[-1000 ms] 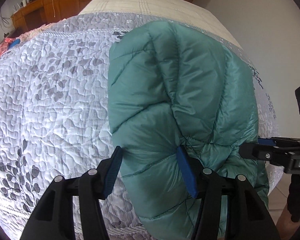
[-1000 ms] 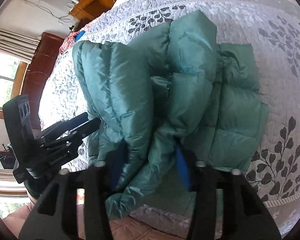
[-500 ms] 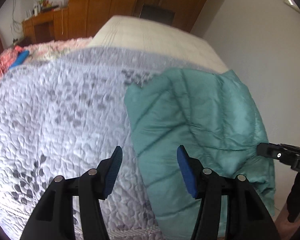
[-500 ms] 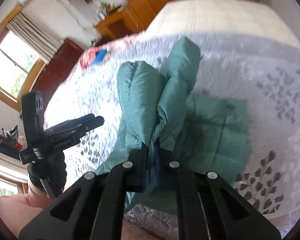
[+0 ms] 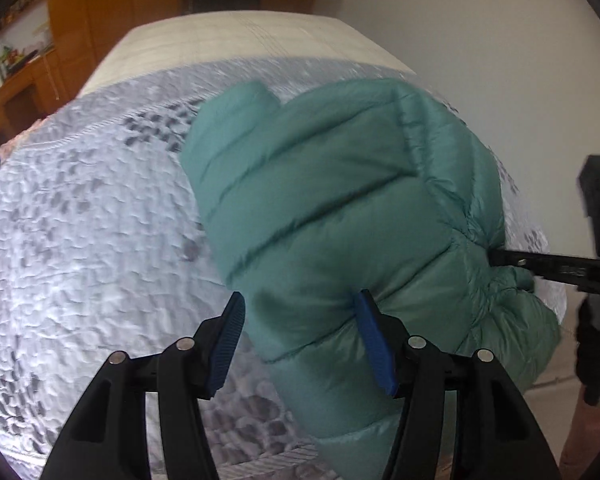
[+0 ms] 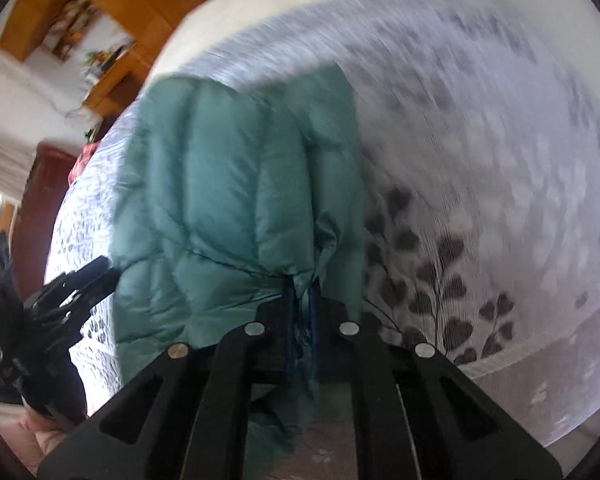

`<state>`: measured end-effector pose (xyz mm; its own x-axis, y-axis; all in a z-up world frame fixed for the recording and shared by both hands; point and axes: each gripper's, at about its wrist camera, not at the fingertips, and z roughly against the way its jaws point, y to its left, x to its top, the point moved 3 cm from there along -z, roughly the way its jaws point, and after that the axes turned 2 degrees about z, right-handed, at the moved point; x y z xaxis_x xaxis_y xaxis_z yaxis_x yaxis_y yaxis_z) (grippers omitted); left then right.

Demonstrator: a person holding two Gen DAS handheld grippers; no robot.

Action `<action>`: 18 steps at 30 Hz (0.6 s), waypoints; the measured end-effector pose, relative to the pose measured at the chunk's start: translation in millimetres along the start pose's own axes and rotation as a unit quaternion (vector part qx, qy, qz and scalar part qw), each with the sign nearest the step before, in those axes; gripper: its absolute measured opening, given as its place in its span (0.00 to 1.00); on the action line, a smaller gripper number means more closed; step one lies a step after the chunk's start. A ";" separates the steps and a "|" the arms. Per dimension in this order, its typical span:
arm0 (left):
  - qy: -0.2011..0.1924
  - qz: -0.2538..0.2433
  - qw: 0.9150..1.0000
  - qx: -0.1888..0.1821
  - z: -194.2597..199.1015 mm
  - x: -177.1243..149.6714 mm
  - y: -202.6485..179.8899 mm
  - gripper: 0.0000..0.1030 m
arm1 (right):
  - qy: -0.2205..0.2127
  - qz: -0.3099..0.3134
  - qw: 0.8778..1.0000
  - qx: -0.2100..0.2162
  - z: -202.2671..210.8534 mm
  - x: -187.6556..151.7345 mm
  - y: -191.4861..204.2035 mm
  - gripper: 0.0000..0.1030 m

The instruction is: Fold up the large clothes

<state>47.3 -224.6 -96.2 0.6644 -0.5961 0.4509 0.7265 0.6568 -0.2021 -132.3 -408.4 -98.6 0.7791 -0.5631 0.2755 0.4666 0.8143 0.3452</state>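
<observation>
A teal quilted puffer jacket (image 5: pixel 340 216) lies bunched and folded on the bed, near its front right edge. My left gripper (image 5: pixel 300 340) is open, its blue pads (image 5: pixel 374 344) on either side of the jacket's lower fold, not clamped. My right gripper (image 6: pixel 302 300) is shut on a pinch of the jacket's fabric (image 6: pixel 228 184) and holds it up. The right gripper also shows in the left wrist view (image 5: pixel 556 268), gripping the jacket's right side. The left gripper shows at the left in the right wrist view (image 6: pixel 72 284).
The bed has a white quilted cover with grey leaf print (image 5: pixel 80 240) (image 6: pixel 480 200), and a bare cream mattress part (image 5: pixel 240 40) at the far end. Wooden cabinets and a desk (image 5: pixel 28 80) stand beyond the bed. A white wall (image 5: pixel 480 40) is at the right.
My right gripper closed on the jacket and lifted it, bunching it toward the bed's front edge. My left gripper stayed open and is again around the jacket's lower fold. Both views swung.
</observation>
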 end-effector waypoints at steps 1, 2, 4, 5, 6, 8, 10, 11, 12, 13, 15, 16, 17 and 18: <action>0.001 -0.004 1.000 0.001 -3.0 -1.4 -1.8 0.56 | 0.001 -0.003 1.000 0.005 -7.4 -4.6 -6.0 0.06; 0.002 -0.011 1.000 0.004 -9.6 -3.0 -5.5 0.57 | 0.003 -0.004 1.000 0.006 -14.2 -6.5 -10.9 0.07; 0.004 -0.014 1.000 0.010 -20.4 -6.1 -8.4 0.57 | 0.009 -0.005 1.000 0.009 -27.6 -7.7 -17.6 0.08; 0.003 -0.020 1.000 0.016 -26.1 -7.5 -10.2 0.58 | 0.013 -0.005 1.000 0.011 -34.2 -7.6 -20.5 0.08; 0.002 -0.024 0.999 0.021 -31.1 -8.9 -13.0 0.58 | 0.015 -0.004 1.000 0.014 -39.1 -8.0 -22.9 0.09; 0.001 -0.027 0.999 0.028 -35.8 -11.0 -15.7 0.59 | 0.022 -0.006 0.999 0.023 -47.1 -8.2 -27.8 0.09; 0.004 -0.026 0.999 0.032 -40.7 -12.3 -18.6 0.59 | 0.028 -0.009 0.999 0.030 -48.8 -8.0 -30.3 0.10; 0.007 -0.022 0.999 0.032 -41.1 -11.8 -18.5 0.59 | 0.028 -0.002 0.999 0.030 -46.9 -7.1 -29.6 0.11; 0.011 -0.015 0.999 0.030 -39.6 -10.3 -16.5 0.58 | 0.026 0.004 0.999 0.025 -43.6 -6.6 -30.1 0.13; 0.014 -0.008 1.000 0.026 -36.7 -8.6 -14.2 0.58 | 0.026 0.011 1.000 0.012 -37.4 -5.5 -30.6 0.24; 0.018 0.007 1.000 0.022 -23.5 -2.6 -7.6 0.57 | 0.021 0.031 0.999 -0.021 -17.3 -2.6 -27.5 0.32; 0.009 0.014 1.000 0.022 -15.9 0.5 -4.0 0.57 | 0.011 0.041 0.999 -0.031 -4.7 -0.4 -24.3 0.32; -0.004 0.022 1.000 0.022 -5.4 5.1 1.0 0.57 | 0.000 0.053 0.998 -0.039 8.6 1.8 -18.4 0.32; -0.018 0.029 0.999 0.023 4.8 10.0 6.2 0.57 | -0.012 0.064 0.997 -0.044 20.5 4.1 -12.5 0.32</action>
<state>57.5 -224.4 -88.8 0.6983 -0.5391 0.4709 0.6770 0.7111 -0.1899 -143.5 -423.8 -83.4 0.8251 -0.4559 0.3337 0.3992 0.8884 0.2266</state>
